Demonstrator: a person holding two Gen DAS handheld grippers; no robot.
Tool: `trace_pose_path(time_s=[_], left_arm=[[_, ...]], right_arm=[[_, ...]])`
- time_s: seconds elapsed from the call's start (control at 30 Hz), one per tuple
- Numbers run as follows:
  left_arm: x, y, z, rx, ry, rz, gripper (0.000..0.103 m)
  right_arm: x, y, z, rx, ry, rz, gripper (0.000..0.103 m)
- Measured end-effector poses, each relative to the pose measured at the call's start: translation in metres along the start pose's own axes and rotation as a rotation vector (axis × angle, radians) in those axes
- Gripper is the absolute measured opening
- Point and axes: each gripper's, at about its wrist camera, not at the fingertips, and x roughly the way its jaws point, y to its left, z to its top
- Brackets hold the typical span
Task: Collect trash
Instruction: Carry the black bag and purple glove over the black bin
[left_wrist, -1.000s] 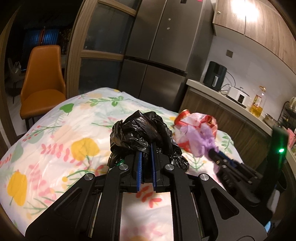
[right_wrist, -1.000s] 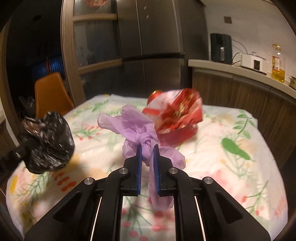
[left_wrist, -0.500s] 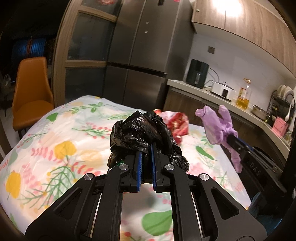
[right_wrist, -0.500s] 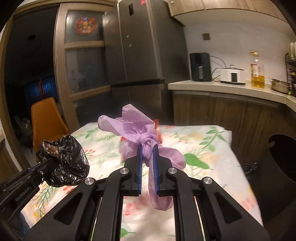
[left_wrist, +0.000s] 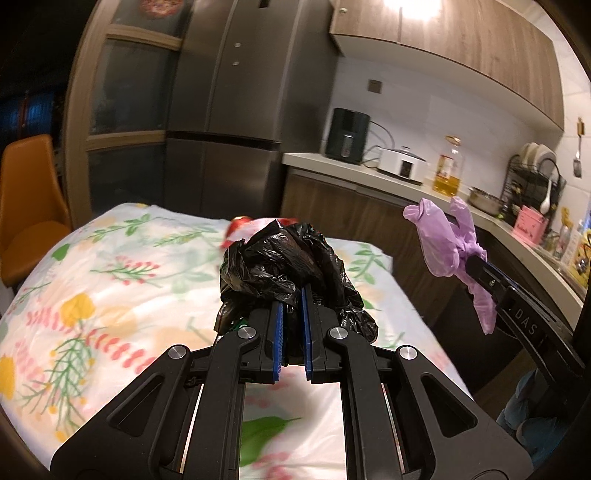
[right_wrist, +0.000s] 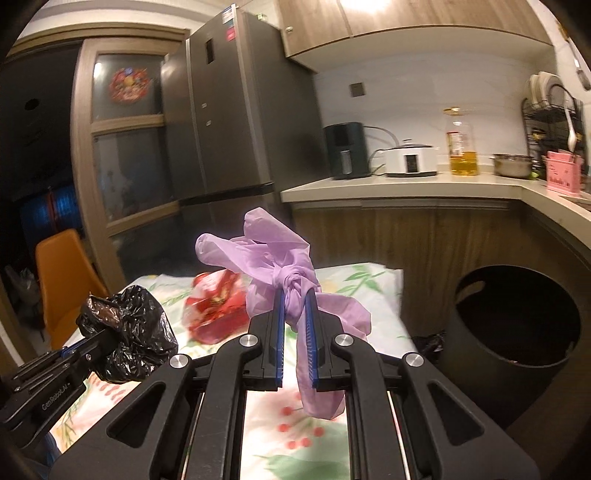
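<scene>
The black bag (left_wrist: 284, 266) hides most of the red wrapper (left_wrist: 240, 225) behind it, and the wrapper is blurred. The chair (left_wrist: 26, 206) is cut off at the left edge. The bin (right_wrist: 517, 317) is too dark inside to tell its contents.

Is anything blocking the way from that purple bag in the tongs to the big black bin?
Nothing visible does. The right tongs grip the purple bag above the flowered tablecloth, and the black bin stands open beside the table to the right, with only air between. The left tongs with the black bag are on the other side.
</scene>
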Motion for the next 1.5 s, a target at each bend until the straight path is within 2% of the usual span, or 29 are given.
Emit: trace_pose_path(time_s=[0.73, 1.5], left_arm=[[0.033, -0.118, 0.003, 0.144, 0.014, -0.200, 0.008], [0.071, -0.222, 0.018, 0.225, 0.006, -0.373, 0.008]], right_arm=[[-0.039, -0.107, 0.012, 0.111, -0.080, -0.235, 0.010], [-0.053, -0.170, 0.018, 0.170, -0.117, -0.393, 0.010]])
